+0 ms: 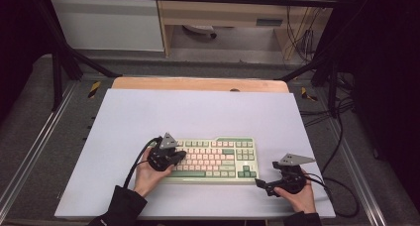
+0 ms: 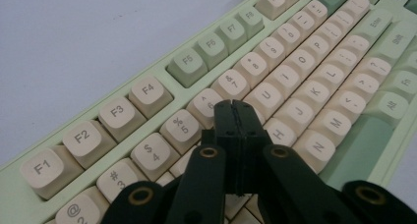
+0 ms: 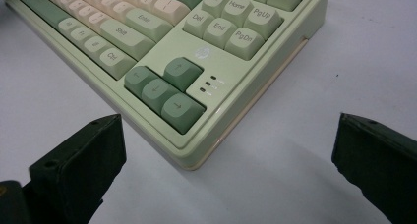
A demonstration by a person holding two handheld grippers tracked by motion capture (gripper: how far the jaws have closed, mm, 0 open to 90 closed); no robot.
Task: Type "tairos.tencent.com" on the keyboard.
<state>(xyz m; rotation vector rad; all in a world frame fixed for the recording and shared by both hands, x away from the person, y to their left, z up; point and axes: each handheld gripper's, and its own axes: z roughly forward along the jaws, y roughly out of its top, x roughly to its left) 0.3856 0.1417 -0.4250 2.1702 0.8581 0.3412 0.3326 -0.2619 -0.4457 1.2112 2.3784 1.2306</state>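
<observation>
Left gripper (image 2: 235, 106), jaws pressed together, rested above the keyboard (image 1: 214, 160) keys.
Right gripper (image 1: 263, 185), jaws spread, faced the keyboard's near-right corner; the rigid, light case probably suited an edge grip.

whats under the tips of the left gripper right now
The keyboard: the shut left gripper sits over its cream letter keys, near the 6, Y and H keys. Whether the tips touch a key can't be told, and the gripper's body covers the keys below.

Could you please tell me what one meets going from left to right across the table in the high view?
Left gripper with jaws shut over the keys → keyboard → right gripper with jaws open, all on the white table.
</observation>
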